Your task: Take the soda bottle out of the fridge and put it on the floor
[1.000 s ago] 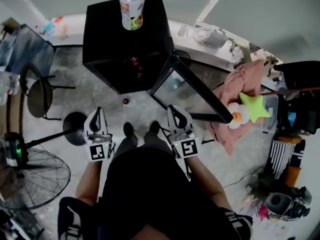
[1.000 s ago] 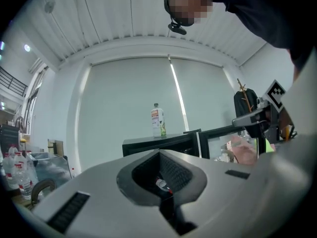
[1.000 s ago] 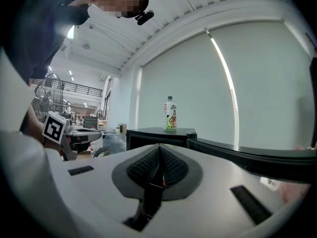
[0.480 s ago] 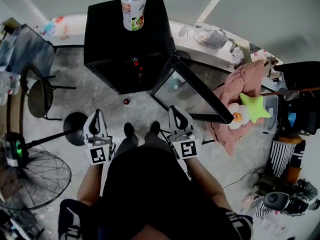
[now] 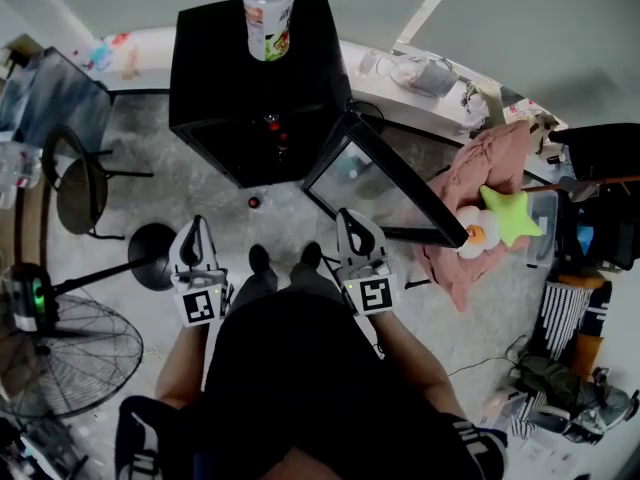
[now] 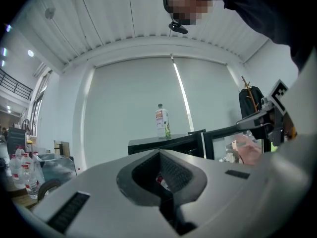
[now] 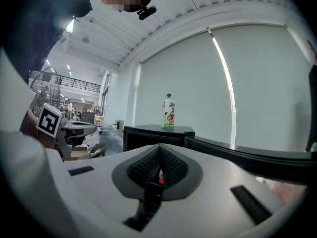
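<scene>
A black mini fridge (image 5: pixel 250 78) stands ahead of me with its glass door (image 5: pixel 385 183) swung open to the right. In its dark opening shows a red-capped bottle (image 5: pixel 271 123). A clear bottle with a green and white label (image 5: pixel 267 13) stands on the fridge top, also seen in the left gripper view as the labelled bottle (image 6: pixel 162 121) and in the right gripper view as the same bottle (image 7: pixel 169 112). My left gripper (image 5: pixel 194 224) and right gripper (image 5: pixel 345 216) are held level near my feet, well short of the fridge, both shut and empty.
A small dark object with a red top (image 5: pixel 253 202) sits on the floor before the fridge. A floor fan (image 5: pixel 60 353), a chair (image 5: pixel 75 193) and a round stand base (image 5: pixel 150 256) are at the left. Pink cloth with a star toy (image 5: pixel 480 193) and clutter lie at the right.
Both grippers stay where they were. Some dark gear among the clutter at the bottom right has shifted.
</scene>
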Demonstrator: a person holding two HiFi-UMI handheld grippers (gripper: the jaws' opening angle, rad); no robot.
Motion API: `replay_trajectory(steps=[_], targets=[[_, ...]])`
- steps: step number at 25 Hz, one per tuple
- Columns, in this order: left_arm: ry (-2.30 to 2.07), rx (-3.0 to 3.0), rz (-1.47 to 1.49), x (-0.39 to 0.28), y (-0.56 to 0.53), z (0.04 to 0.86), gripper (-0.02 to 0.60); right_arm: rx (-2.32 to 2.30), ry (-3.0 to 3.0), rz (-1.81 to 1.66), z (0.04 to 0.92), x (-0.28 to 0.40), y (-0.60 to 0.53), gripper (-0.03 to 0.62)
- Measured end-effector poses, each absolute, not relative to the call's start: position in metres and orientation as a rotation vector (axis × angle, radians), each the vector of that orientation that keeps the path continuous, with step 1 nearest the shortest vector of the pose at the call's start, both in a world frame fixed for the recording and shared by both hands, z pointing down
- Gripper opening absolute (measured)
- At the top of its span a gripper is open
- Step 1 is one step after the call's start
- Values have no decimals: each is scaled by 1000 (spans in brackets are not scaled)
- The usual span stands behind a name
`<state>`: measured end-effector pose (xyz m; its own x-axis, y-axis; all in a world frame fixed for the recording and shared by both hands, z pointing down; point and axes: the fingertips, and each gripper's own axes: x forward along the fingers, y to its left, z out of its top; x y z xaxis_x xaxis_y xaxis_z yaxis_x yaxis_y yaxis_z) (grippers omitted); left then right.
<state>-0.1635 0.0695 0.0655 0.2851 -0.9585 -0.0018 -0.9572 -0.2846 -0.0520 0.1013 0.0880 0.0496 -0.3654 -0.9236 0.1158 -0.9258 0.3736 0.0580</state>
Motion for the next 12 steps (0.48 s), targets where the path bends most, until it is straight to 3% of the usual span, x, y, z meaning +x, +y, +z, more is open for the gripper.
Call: replay_trajectory(steps=[12], targets=[[1843,-2479,-49,-164,66,63,23,1663,-2506,39,47,97,82,17]])
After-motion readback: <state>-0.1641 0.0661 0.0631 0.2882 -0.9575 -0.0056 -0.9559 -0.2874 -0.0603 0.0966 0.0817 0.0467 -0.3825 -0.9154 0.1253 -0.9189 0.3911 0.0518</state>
